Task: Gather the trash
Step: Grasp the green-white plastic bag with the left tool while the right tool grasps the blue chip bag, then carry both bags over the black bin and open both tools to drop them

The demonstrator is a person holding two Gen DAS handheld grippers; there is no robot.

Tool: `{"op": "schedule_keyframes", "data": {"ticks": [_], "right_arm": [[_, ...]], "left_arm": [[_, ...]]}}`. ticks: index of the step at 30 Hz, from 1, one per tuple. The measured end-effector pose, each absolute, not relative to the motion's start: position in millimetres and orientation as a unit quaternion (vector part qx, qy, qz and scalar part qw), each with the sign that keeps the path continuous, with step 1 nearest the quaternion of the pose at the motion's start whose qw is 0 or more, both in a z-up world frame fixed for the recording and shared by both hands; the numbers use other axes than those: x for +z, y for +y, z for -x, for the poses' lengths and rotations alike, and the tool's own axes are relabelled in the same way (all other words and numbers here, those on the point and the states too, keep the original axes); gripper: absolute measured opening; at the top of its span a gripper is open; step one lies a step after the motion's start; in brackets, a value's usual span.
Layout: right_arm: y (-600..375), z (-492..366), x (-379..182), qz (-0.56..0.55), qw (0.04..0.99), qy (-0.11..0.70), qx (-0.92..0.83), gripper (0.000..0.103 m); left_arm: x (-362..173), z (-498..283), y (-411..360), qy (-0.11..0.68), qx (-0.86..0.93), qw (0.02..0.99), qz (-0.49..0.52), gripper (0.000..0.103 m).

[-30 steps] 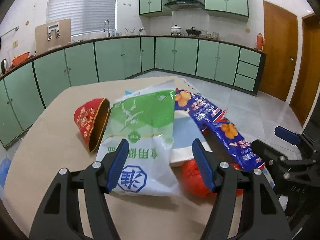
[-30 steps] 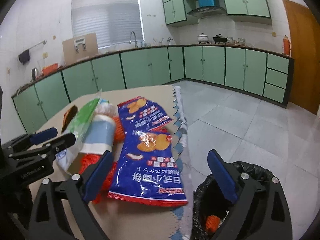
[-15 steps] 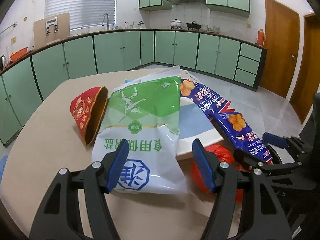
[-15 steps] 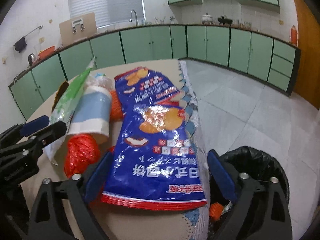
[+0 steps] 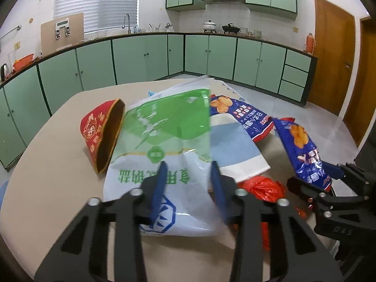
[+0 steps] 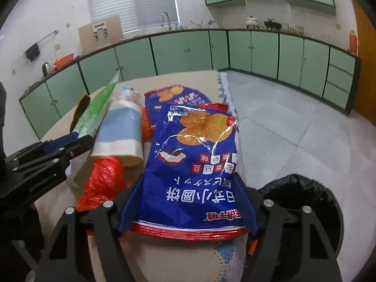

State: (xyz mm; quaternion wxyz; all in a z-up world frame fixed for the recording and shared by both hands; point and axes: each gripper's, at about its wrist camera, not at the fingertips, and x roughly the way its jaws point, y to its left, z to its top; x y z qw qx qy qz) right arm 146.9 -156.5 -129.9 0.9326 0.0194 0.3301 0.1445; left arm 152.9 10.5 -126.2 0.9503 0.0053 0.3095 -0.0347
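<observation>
Two grippers: you are working both at once, each on its own wrapper.
Left gripper [image 5: 188, 183]: you are narrowing its jaws around the green-and-white bag [image 5: 162, 164]; contact is unclear.
Right gripper [image 6: 188, 202]: you are closing it on the blue snack bag [image 6: 195, 164], pads at its edges.
Bin [image 6: 303, 202]: waiting just beside the table [image 5: 56, 164], ready for drops.

Green-and-white bag [image 5: 164, 145], blue cracker packet [image 6: 195, 164], red bowl [image 5: 101, 129].
</observation>
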Motion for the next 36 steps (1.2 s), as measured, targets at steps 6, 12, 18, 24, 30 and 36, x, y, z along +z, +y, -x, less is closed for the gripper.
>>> {"op": "schedule_keyframes", "data": {"ticks": [6,12,18,24,30,36], "right_arm": [[-157.1,-140.9,-120.8,-0.004,0.939,0.316,0.137,0.072],[-165.1,-138.3,-110.0,-0.011,0.945,0.298,0.137,0.072],[-173.5,-132.0,-89.0,-0.027,0.951,0.272,0.148,0.072],[-184.5,-123.8,-68.8,-0.048,0.955,0.247,0.156,0.072],[-194.8,-115.3,-54.7,-0.049,0.961,0.229,0.146,0.072],[-209.2,-104.9,-45.6,-0.049,0.967,0.215,0.124,0.072]], "left_arm": [[-118.9,-147.8,13.9,0.292,-0.030,0.956,-0.002,0.017],[-105.2,-138.7,14.1,0.270,-0.023,0.963,0.000,0.014],[-80.4,-123.7,10.5,0.232,-0.023,0.972,0.004,0.013],[-56.7,-109.5,6.4,0.201,-0.031,0.979,0.015,0.012],[-39.1,-102.8,-5.3,0.178,-0.056,0.982,0.016,0.011],[-32.3,-106.0,-32.2,0.170,-0.096,0.981,0.013,0.011]]}}
